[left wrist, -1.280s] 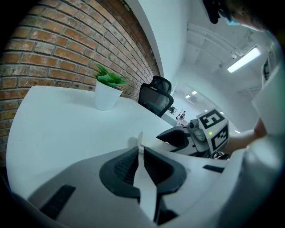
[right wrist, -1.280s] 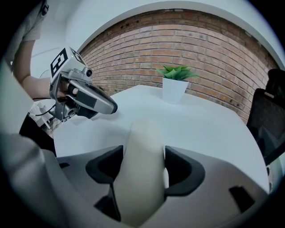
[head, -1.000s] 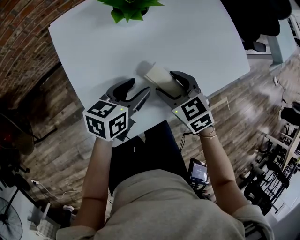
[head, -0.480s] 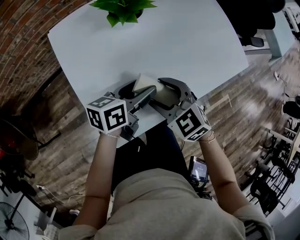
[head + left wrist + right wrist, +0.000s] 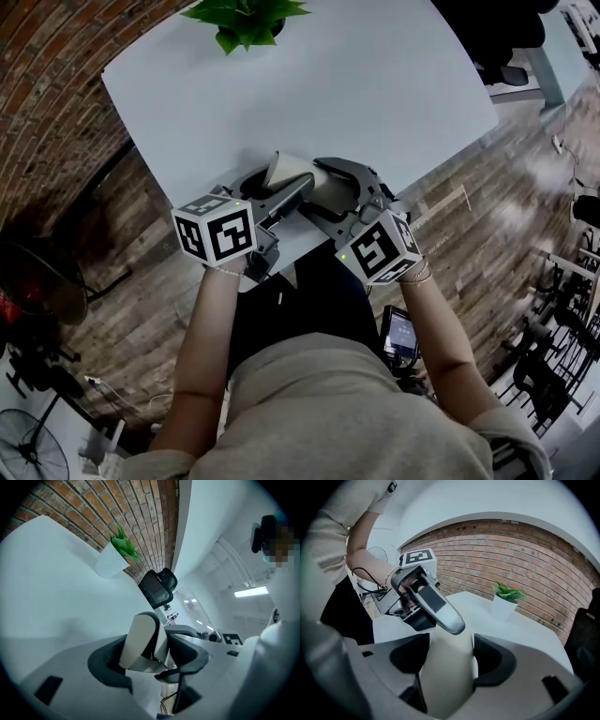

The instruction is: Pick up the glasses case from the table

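Right gripper view: right gripper clamps beige glasses case over white table.

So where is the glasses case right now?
In the head view the glasses case is by the table's near edge, mid-picture, clamped in the right tool; the left tool's jaws, which have just been opening, stand around its other end.

any readable text: none that I can make out;
left cube, 9 o'clock in the head view: black-and-white square code patterns, no letters or digits;
right cube, 3 o'clock: same kind of pattern;
phone screen, about 4 o'clock: lit, too small to read
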